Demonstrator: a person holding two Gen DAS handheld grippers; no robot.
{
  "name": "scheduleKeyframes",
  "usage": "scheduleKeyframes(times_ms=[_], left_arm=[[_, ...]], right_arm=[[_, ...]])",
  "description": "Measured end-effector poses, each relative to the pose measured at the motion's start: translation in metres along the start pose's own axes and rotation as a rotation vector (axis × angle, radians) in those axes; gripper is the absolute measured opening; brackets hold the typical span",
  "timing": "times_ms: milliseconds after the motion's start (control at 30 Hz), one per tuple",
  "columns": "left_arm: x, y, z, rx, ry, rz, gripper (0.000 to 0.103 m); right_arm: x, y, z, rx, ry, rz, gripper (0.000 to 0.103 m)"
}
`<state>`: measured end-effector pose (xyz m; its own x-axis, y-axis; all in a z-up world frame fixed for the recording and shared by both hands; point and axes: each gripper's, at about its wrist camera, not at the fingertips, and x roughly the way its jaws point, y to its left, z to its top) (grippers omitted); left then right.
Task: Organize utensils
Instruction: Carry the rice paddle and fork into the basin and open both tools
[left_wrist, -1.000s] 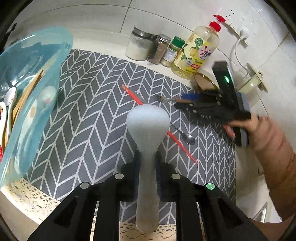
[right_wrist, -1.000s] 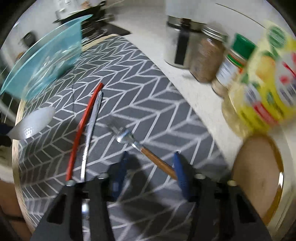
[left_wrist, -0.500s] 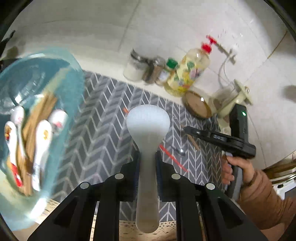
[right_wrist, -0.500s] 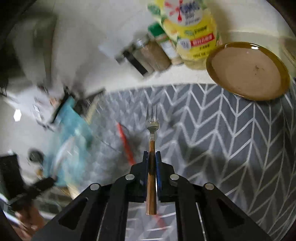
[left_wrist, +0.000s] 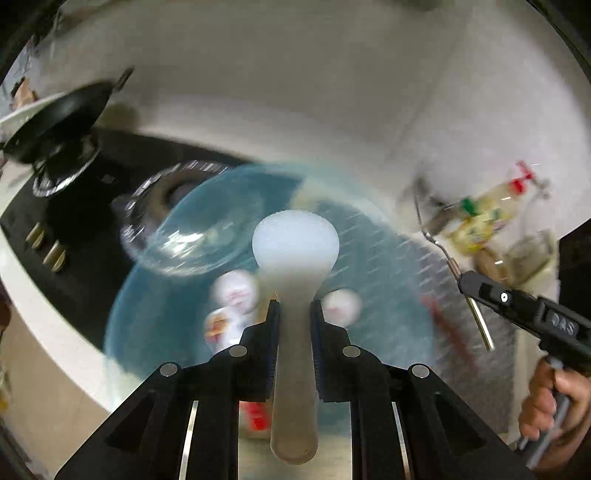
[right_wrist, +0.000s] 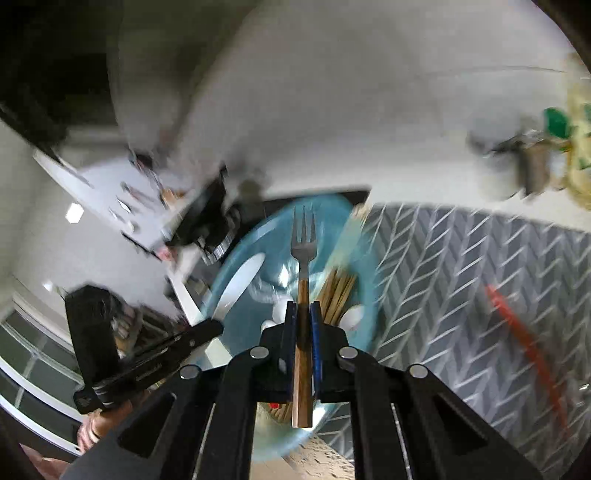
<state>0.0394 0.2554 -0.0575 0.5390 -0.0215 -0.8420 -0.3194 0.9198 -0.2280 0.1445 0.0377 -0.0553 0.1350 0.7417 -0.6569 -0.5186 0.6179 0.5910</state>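
My left gripper (left_wrist: 295, 310) is shut on the handle of a white rice paddle (left_wrist: 295, 240), which hangs over the blue plastic bowl (left_wrist: 147, 314). Blurred white spoons (left_wrist: 236, 291) lie in the bowl. My right gripper (right_wrist: 303, 314) is shut on the wooden handle of a fork (right_wrist: 303, 243), tines forward, above the same bowl (right_wrist: 240, 258). Wooden chopsticks (right_wrist: 338, 291) rest inside it. In the left wrist view the right gripper (left_wrist: 465, 284) carries the fork (left_wrist: 439, 247) at the right. The left gripper (right_wrist: 207, 328) and the paddle (right_wrist: 240, 280) show at the left of the right wrist view.
A red chopstick (right_wrist: 524, 339) lies on the grey chevron mat (right_wrist: 461, 266). Left of the bowl stand a black stove with a burner (left_wrist: 162, 192) and a dark pan (left_wrist: 62, 114). Bottles and jars (left_wrist: 480, 214) line the wall at the right.
My right gripper closed on the fork and lifted it off the mat. Both grippers swung left and now hang over the blue bowl, the left still gripping the paddle.
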Motion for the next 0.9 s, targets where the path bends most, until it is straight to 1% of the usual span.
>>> scheduleKeyframes(times_ms=[67,100,167,233,333,400,467,533,567,600,633,667,700,733,767,800,833,867,900], left_arm=[[0.021,0.015,-0.003,0.000,0.061,0.018,0.017],[0.028,0.019,-0.004,0.000,0.079,0.021,0.017],[0.042,0.027,-0.006,-0.003,0.128,0.011,0.017],[0.049,0.029,-0.010,0.004,0.153,0.011,0.017],[0.057,0.031,-0.016,0.001,0.183,0.001,0.018],[0.060,0.033,-0.018,-0.009,0.201,0.006,0.018],[0.056,0.032,-0.018,-0.020,0.198,0.021,0.026],[0.049,0.028,-0.018,-0.016,0.184,0.034,0.041],[0.042,0.025,-0.017,-0.010,0.169,0.047,0.041],[0.034,0.021,-0.015,-0.004,0.156,0.048,0.041],[0.022,0.013,-0.013,0.010,0.127,0.033,0.041],[0.008,0.003,-0.011,0.023,0.091,0.011,0.041],[-0.005,-0.009,-0.009,0.046,0.056,-0.016,0.044],[-0.016,-0.021,-0.008,0.072,0.025,-0.036,0.052],[-0.026,-0.033,-0.008,0.092,-0.008,-0.053,0.058],[-0.036,-0.049,-0.008,0.118,-0.038,-0.075,0.066],[-0.042,-0.064,-0.009,0.139,-0.055,-0.099,0.068],[-0.045,-0.078,-0.010,0.155,-0.062,-0.123,0.069],[-0.046,-0.096,-0.013,0.174,-0.065,-0.152,0.069]], right_arm=[[0.029,0.014,-0.006,-0.023,0.055,-0.061,0.008],[0.048,0.025,-0.009,-0.058,0.088,-0.121,0.008],[0.068,0.034,-0.015,-0.097,0.133,-0.183,0.008],[0.091,0.041,-0.020,-0.136,0.187,-0.250,0.008],[0.107,0.043,-0.028,-0.142,0.240,-0.292,0.008],[0.113,0.046,-0.032,-0.152,0.265,-0.302,0.009],[0.113,0.049,-0.033,-0.159,0.300,-0.303,0.009],[0.098,0.049,-0.034,-0.146,0.293,-0.281,0.009],[0.089,0.046,-0.031,-0.135,0.274,-0.256,0.009],[0.067,0.044,-0.025,-0.123,0.225,-0.224,0.009],[0.046,0.043,-0.019,-0.120,0.173,-0.203,0.009],[0.012,0.039,-0.011,-0.129,0.082,-0.181,0.009],[-0.011,0.037,-0.007,-0.147,0.016,-0.169,0.010],[-0.042,0.030,-0.003,-0.174,-0.064,-0.164,0.013],[-0.072,0.021,-0.001,-0.198,-0.134,-0.179,0.022],[-0.090,0.014,-0.001,-0.215,-0.177,-0.201,0.037],[-0.114,0.001,-0.002,-0.244,-0.235,-0.242,0.047],[-0.126,-0.009,-0.004,-0.265,-0.273,-0.272,0.061],[-0.146,-0.031,-0.012,-0.303,-0.332,-0.319,0.061]])
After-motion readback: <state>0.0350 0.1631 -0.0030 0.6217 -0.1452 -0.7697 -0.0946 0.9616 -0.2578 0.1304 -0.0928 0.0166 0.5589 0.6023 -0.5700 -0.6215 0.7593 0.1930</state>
